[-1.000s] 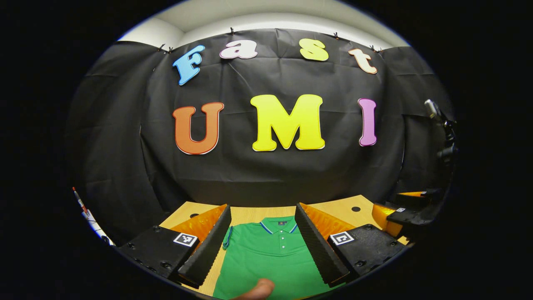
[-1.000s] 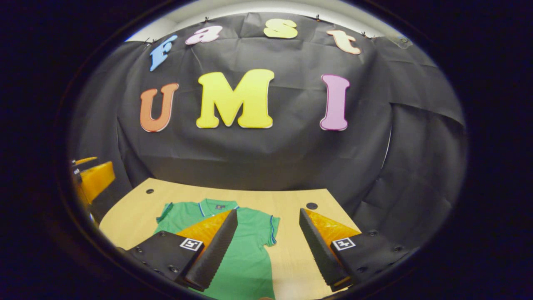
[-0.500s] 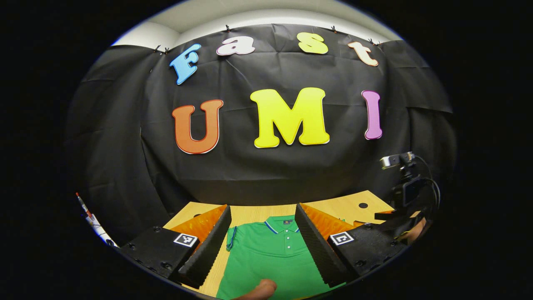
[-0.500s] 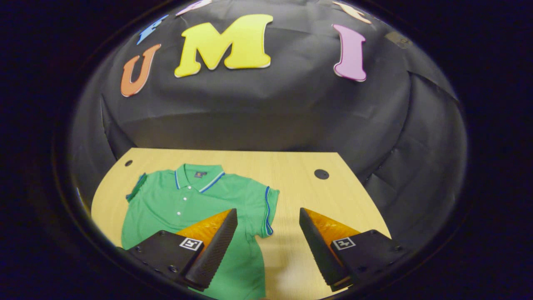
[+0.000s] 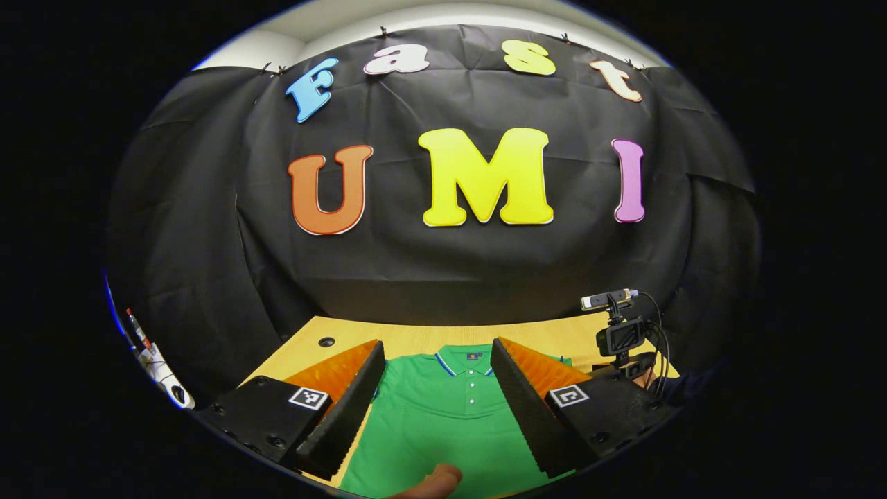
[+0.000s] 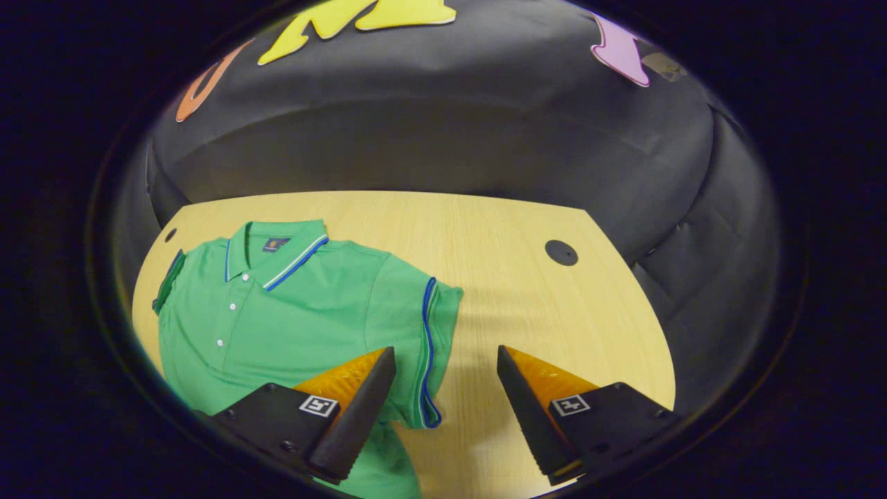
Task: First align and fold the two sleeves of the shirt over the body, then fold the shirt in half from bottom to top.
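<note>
1. Left gripper [image 5: 433, 409]: fingers apart, hovering over the green shirt [image 6: 291, 305]; barely moved.
2. Shirt flat on tabletop [image 6: 527, 319], sleeves out.
3. Right gripper [image 6: 443, 409]: fingers apart, has dipped toward the right sleeve [image 6: 433, 333]; sleeve fold looks likely.

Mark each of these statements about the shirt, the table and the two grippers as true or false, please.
1. The green polo shirt lies flat on the wooden table. True.
2. The right gripper has its jaws shut on the sleeve. False: its jaws stand open, and the blue-trimmed sleeve lies between them, ungripped.
3. The shirt collar points toward the black cloth wall. True.
4. The left gripper holds the shirt lifted above the table. False: its jaws are open over the shirt, which lies flat.
5. The shirt is already folded in half. False: both sleeves are spread out.
6. A round dark hole is in the table, beside the shirt. True.
</note>
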Demonstrator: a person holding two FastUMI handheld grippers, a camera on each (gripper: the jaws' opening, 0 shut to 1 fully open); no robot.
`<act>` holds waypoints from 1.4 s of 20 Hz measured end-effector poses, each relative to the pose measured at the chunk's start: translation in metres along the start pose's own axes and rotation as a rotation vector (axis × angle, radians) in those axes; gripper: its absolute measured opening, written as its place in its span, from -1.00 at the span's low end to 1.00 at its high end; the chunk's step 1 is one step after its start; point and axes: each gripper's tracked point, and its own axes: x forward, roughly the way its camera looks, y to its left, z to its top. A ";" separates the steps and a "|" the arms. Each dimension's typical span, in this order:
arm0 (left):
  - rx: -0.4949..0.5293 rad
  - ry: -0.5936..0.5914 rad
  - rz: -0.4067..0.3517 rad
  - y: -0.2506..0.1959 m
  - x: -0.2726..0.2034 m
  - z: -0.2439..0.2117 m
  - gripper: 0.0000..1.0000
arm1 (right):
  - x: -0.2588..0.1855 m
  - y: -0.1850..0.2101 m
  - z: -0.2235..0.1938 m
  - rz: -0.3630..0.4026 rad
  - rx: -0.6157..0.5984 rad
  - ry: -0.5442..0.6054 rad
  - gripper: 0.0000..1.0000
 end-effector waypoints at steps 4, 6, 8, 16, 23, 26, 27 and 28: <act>-0.019 0.037 0.037 0.007 -0.003 -0.012 0.99 | 0.012 0.007 0.001 0.034 0.013 0.014 0.49; -0.014 0.045 0.049 0.008 -0.005 -0.017 0.99 | 0.017 0.004 -0.001 0.025 0.002 0.023 0.21; -0.014 0.046 0.055 0.008 -0.007 -0.018 0.99 | 0.021 0.008 -0.007 0.039 0.035 0.047 -0.58; -0.001 0.056 0.088 0.012 -0.021 -0.025 0.99 | 0.025 0.004 -0.010 0.060 0.029 0.056 -0.84; 0.001 0.036 0.122 0.026 -0.035 -0.017 0.99 | 0.004 0.008 0.015 0.081 0.014 -0.006 -0.99; -0.008 0.027 0.137 0.033 -0.042 -0.014 0.99 | -0.015 0.018 0.037 0.116 -0.032 -0.079 -0.95; -0.010 0.024 0.143 0.035 -0.044 -0.013 0.99 | -0.020 0.025 0.043 0.131 -0.056 -0.101 -0.95; -0.012 0.023 0.149 0.037 -0.045 -0.014 0.99 | -0.025 0.033 0.045 0.153 -0.075 -0.113 -0.95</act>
